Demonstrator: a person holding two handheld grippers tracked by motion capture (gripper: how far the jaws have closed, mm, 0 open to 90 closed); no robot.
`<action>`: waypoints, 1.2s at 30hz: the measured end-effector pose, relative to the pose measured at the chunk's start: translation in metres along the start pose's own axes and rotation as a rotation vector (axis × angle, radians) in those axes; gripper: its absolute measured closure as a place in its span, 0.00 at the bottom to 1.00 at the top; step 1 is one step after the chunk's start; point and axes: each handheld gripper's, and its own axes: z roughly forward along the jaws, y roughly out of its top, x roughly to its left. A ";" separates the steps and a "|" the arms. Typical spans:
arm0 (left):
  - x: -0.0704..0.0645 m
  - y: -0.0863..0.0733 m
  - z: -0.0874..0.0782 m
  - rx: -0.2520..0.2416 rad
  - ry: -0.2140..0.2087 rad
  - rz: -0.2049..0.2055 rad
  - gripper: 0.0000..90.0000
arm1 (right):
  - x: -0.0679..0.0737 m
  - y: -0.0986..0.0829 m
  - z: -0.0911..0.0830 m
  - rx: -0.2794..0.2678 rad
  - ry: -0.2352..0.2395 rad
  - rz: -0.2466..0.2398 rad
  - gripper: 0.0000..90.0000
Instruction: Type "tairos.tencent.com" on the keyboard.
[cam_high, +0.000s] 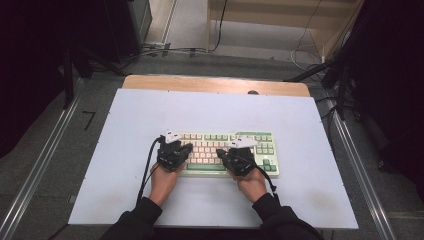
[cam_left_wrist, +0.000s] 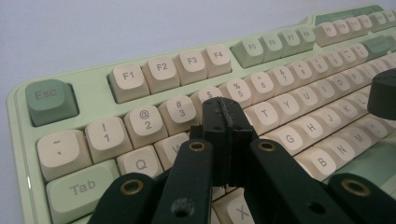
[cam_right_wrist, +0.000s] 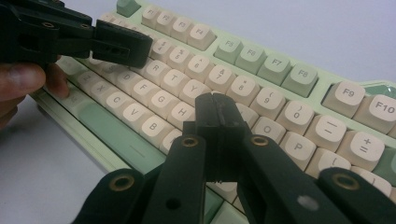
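A pale green keyboard with cream keys lies in the middle of the white mat. My left gripper is over its left half. In the left gripper view the keyboard fills the frame, and the left gripper has its jaws shut with nothing between them, tips low over the E and R keys. My right gripper hovers over the right-middle keys. Seen along its own jaws, the right gripper is shut and empty above the cream keys right of H. The left gripper also appears there, over the upper-left keys.
The white mat covers a wooden table and extends around the keyboard on every side. Metal rails run along both sides of the table. Cables lie on the floor beyond the far edge.
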 end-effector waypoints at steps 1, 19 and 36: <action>0.000 0.000 0.000 -0.004 -0.004 -0.003 1.00 | 0.000 0.000 0.000 0.000 0.000 0.000 0.97; 0.000 0.002 -0.009 -0.048 -0.017 -0.016 1.00 | 0.004 -0.001 0.003 0.009 0.011 -0.006 0.97; 0.000 0.002 -0.010 -0.047 -0.021 -0.016 1.00 | 0.011 -0.003 0.010 0.024 0.026 -0.033 0.97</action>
